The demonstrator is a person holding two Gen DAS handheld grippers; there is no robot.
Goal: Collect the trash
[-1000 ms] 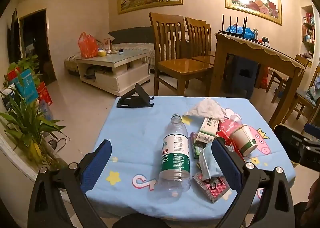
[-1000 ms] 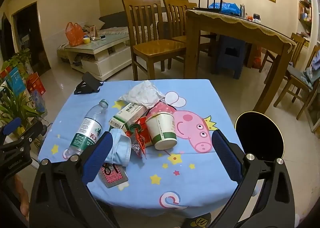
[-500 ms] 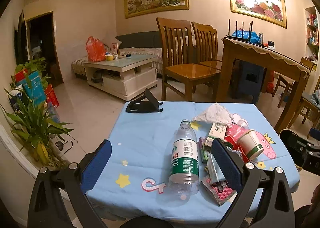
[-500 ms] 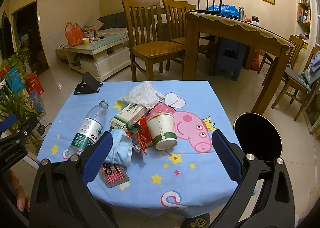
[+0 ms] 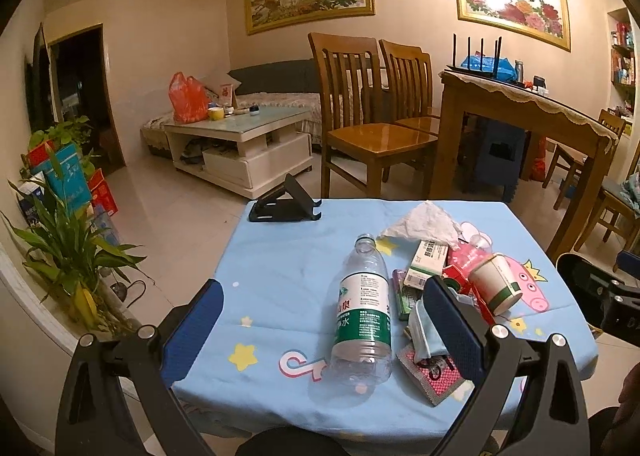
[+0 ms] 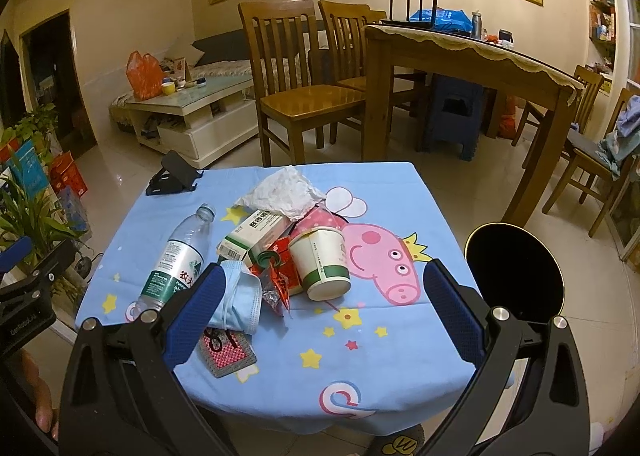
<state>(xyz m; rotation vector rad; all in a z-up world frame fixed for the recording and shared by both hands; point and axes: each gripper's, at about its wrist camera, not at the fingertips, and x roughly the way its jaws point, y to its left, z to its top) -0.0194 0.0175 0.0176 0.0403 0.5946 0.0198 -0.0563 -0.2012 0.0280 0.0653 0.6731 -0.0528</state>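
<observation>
Two grippers hang just in front of the small table with the light blue cartoon cloth (image 6: 400, 183), and both are wide open and hold nothing. The left gripper (image 5: 320, 330) has its blue pads on each side of the clear plastic water bottle with a green label (image 5: 362, 308). The bottle lies flat on its side. Its long way runs from near to far, with the open neck pointing away toward the chairs. The right gripper (image 6: 320, 310) hangs over the near right part of the cloth.

Close to the near edge lies a small red and white checked card (image 6: 228, 350). A crumpled light blue face mask (image 6: 238, 302) rests partly on it. Next comes a white paper cup with a green band (image 6: 322, 260), tipped over with its bottom toward the grippers. Just beside it are red wrappers (image 6: 280, 272) and a white and green cardboard box (image 6: 254, 234). Behind them sits a crumpled white tissue (image 6: 284, 189). A round black bin (image 6: 516, 268) stands on the floor right of the table. A black phone stand (image 5: 286, 201) sits at the far left corner.
</observation>
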